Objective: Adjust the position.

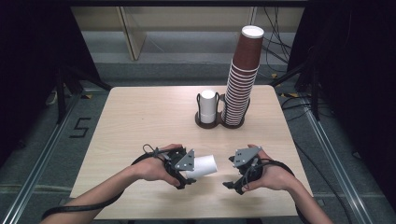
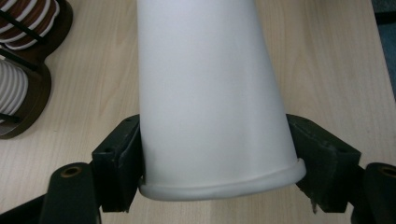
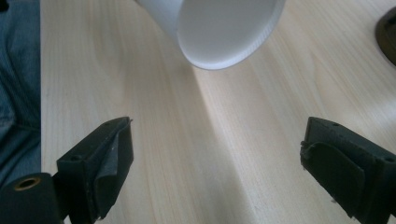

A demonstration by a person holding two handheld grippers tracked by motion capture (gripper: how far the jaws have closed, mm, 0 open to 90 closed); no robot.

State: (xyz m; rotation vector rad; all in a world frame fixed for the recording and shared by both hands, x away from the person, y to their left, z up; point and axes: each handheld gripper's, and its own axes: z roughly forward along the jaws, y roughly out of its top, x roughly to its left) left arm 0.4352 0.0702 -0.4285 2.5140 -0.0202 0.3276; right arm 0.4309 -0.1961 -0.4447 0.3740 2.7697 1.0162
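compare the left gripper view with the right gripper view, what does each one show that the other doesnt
Left gripper view alone: the white cup's rolled rim end, pinched between the left gripper's jaws, and at the left edge part of the dark cup holder with ribbed stacked cups in it.
Right gripper view alone: the cup's round far end facing the camera, and the right gripper with its jaws wide apart and nothing between them.
Both: the white cup and the pale wooden table.

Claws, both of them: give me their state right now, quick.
Left claw: closed on the white cup, gripped near its rim.
Right claw: open, nothing between its jaws.
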